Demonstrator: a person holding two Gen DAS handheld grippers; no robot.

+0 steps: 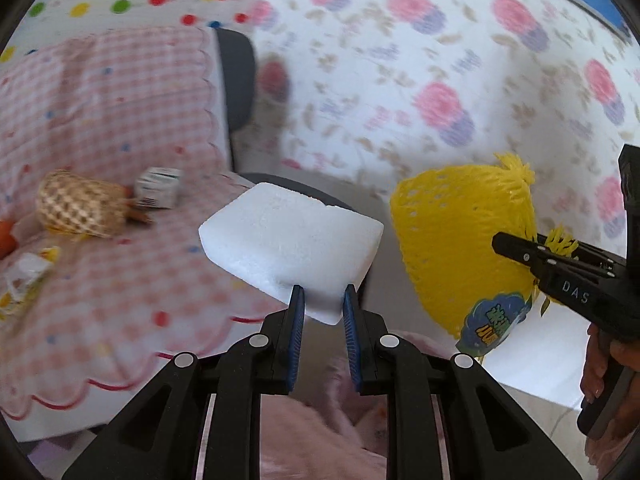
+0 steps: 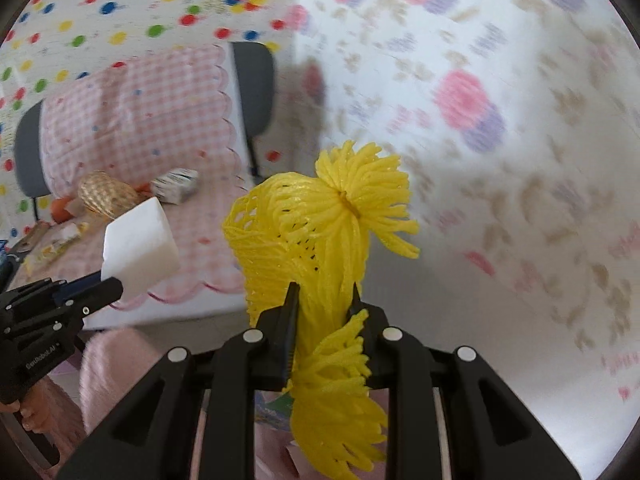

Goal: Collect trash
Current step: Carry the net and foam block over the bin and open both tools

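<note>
My left gripper [image 1: 323, 295] is shut on a white foam block [image 1: 292, 242], pinched at its near edge and held up in the air. The right wrist view shows the same foam block [image 2: 138, 242] at the left, on the left gripper [image 2: 114, 286]. My right gripper [image 2: 325, 293] is shut on a yellow net bag [image 2: 308, 240] with frayed tufts at both ends. In the left wrist view the net bag [image 1: 460, 248] hangs at the right from the right gripper [image 1: 500, 245], with a printed label low on it.
A pink checked cloth [image 1: 120, 128] covers a dark chair [image 1: 236, 80] at the left. On it lie a woven basket [image 1: 78, 210], a small carton [image 1: 158, 188], an orange thing [image 1: 6, 240] and wrappers [image 1: 24, 280]. Flowered fabric [image 1: 440, 80] fills the right. A hand [image 1: 600, 364] grips the right gripper's handle.
</note>
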